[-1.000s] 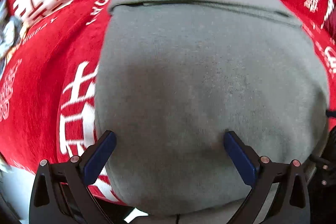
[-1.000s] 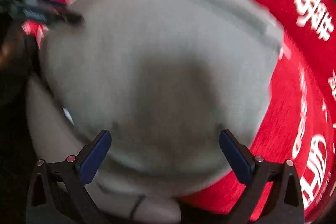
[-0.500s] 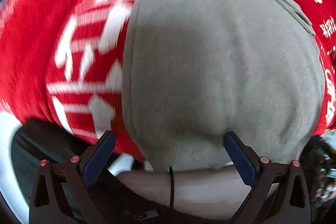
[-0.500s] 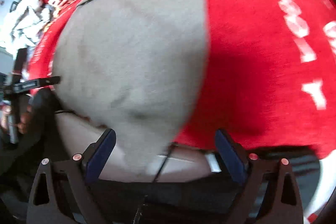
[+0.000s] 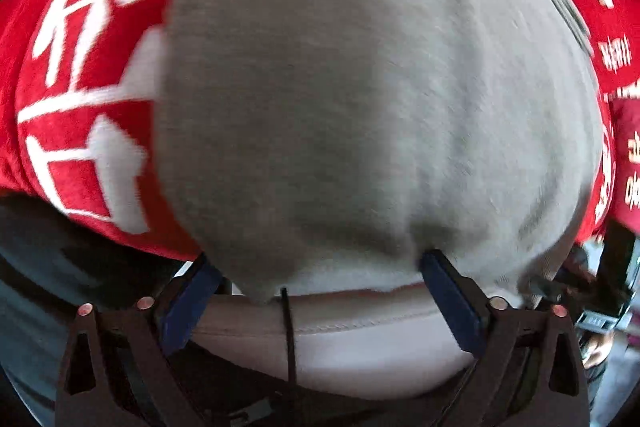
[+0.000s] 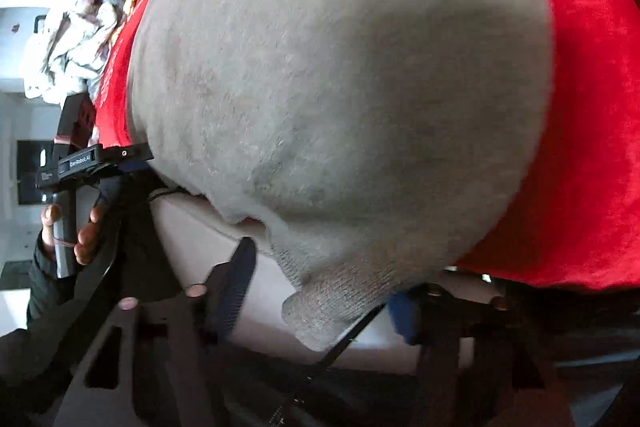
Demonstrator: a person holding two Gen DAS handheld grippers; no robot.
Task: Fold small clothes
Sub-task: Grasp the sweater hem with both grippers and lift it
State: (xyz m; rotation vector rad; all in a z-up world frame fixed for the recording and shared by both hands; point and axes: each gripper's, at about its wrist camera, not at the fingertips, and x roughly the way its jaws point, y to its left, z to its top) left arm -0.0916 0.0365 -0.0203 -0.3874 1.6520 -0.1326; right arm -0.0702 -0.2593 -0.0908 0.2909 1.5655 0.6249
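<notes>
A grey knit garment (image 5: 360,87) lies flat on a red cloth (image 5: 88,87) printed with white characters. Its near hem hangs over the table's front edge. My left gripper (image 5: 316,259) points steeply down at that hem; its jaws are closing, and the hem lies between the blue pads (image 5: 452,303), unpinched. In the right wrist view the garment (image 6: 340,87) fills the frame. My right gripper (image 6: 320,273) is closing, with the garment's near right corner (image 6: 332,307) between its pads, which do not clamp it. The left gripper (image 6: 100,159) shows there, held by a hand (image 6: 80,231).
A crumpled pile of pale clothes (image 6: 68,55) sits at the far left on the red cloth (image 6: 592,107). Below the table's front edge is a pale seamed surface (image 5: 340,339) with a thin black cord (image 5: 288,331) across it.
Both grippers tipped down and came in to the garment's near hem. The right jaws narrowed around the near right corner. The left jaws narrowed slightly.
</notes>
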